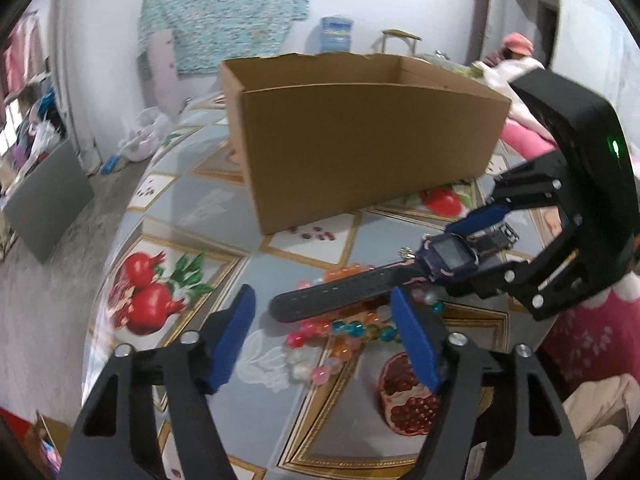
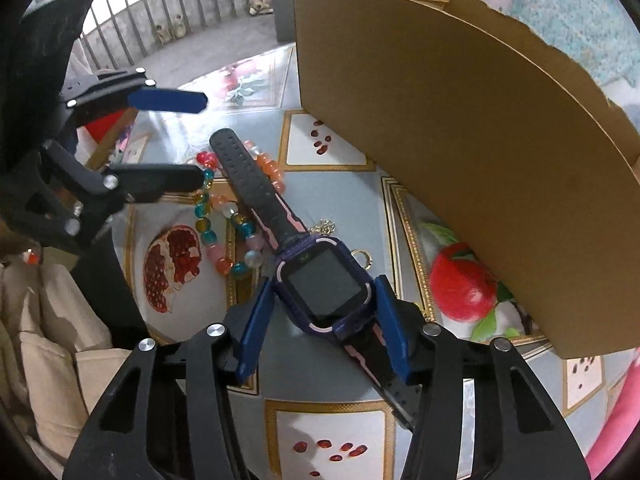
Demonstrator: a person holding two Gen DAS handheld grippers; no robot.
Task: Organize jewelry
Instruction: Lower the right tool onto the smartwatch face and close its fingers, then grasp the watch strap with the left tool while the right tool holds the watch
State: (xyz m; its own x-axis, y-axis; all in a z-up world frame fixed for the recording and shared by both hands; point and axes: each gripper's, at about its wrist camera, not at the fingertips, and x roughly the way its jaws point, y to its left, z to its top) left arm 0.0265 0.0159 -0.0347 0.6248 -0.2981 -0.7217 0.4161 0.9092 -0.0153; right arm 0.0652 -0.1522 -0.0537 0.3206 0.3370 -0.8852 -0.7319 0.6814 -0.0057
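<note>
in the left wrist view, the left gripper (image 1: 322, 332) hangs over the table (image 1: 192, 208) with its two blue fingers (image 1: 236, 332) spread apart, and nothing is pressed between them. under and just past them lies a pile of coloured bead bracelets (image 1: 344, 332) on the patterned tablecloth. the black strap of a watch (image 1: 448, 254) reaches out over the beads, and its free end is between the left fingers but does not touch them. the watch body is purple with a dark screen, and the right gripper (image 1: 476, 236) comes in from the right side and holds it by the case. a small gold piece of jewelry (image 1: 406, 253) shows just beside the watch body. behind all this stands an open cardboard box (image 1: 360, 136) on the table. far behind, a person with a pink cap (image 1: 516, 46) is partly seen.

in the right wrist view, the right gripper (image 2: 326, 312) pinches the watch (image 2: 320, 284) with one blue finger (image 2: 258, 324) on each side of the purple case. the strap runs away from the camera and lies across the bead bracelets (image 2: 224, 216). a gold ring (image 2: 364, 258) and a thin gold chain (image 2: 324, 226) lie on the cloth just beside the watch. the left gripper (image 2: 196, 140) is seen at the left, with fingers apart, near the far end of the strap. the cardboard box (image 2: 460, 140) stands close on the right.
</note>
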